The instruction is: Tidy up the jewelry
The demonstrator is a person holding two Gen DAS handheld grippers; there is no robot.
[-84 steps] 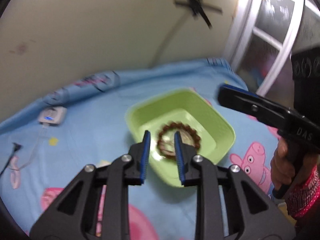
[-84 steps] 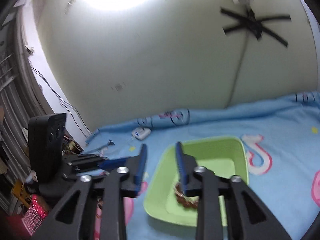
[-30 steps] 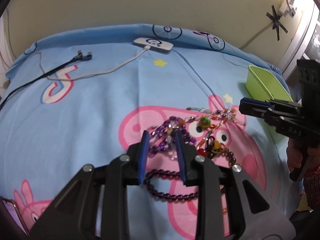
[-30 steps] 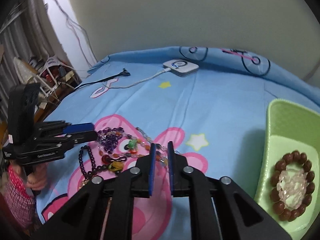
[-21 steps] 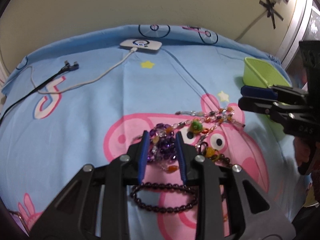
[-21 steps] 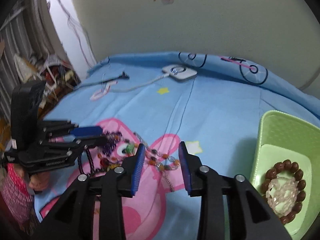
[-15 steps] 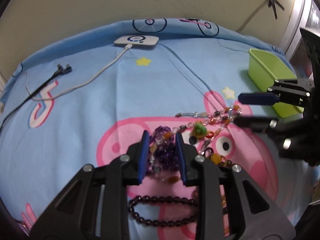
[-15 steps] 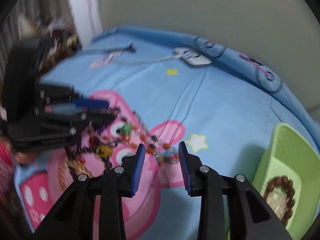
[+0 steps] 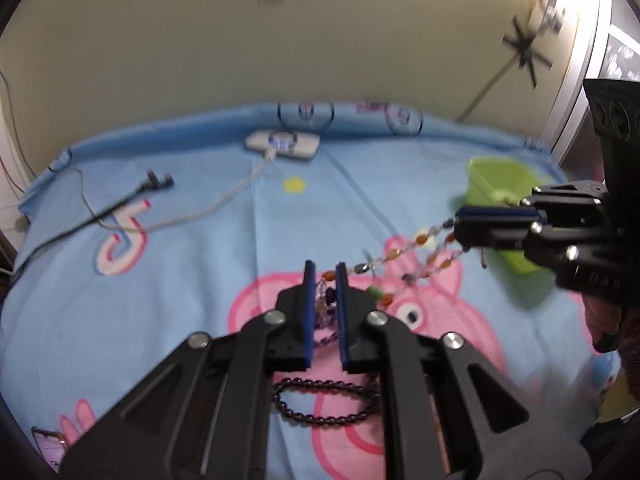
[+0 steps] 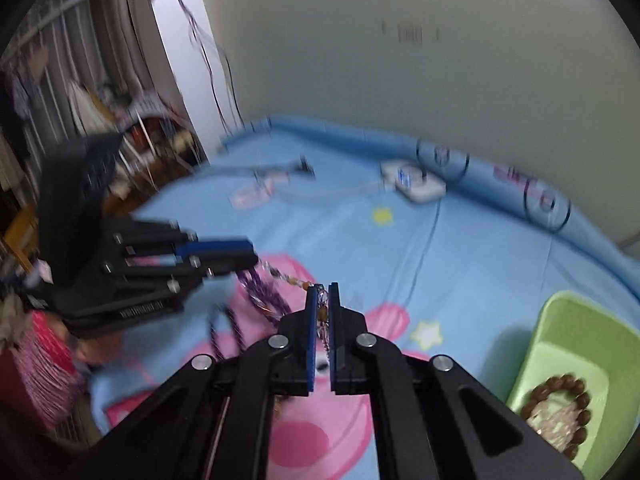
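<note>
A multicoloured bead necklace [image 9: 419, 237] hangs stretched in the air between my two grippers, above the pig-print blue sheet [image 9: 200, 280]. My left gripper [image 9: 323, 280] has its jaws closing down on the purple and clear beads of the tangle, and purple strands [image 10: 262, 292] dangle below it. My right gripper [image 10: 322, 296] is pinched shut on the necklace's other end; it also shows at the right of the left wrist view [image 9: 460, 226]. A dark bead bracelet [image 9: 316, 421] still lies on the sheet. The green tray [image 10: 560, 320] holds a brown bead bracelet [image 10: 582, 400] around a clear one.
A white charger [image 9: 282, 144] with its cable and a black cable end [image 9: 158, 179] lie at the far side of the bed, near the wall. A pink phone [image 9: 48, 438] lies at the near left. Cluttered shelves [image 10: 120, 120] stand left of the bed.
Both grippers have closed on the jewelry tangle and risen. The necklace has left the sheet and now stretches between them; the dark bracelet stayed down.
</note>
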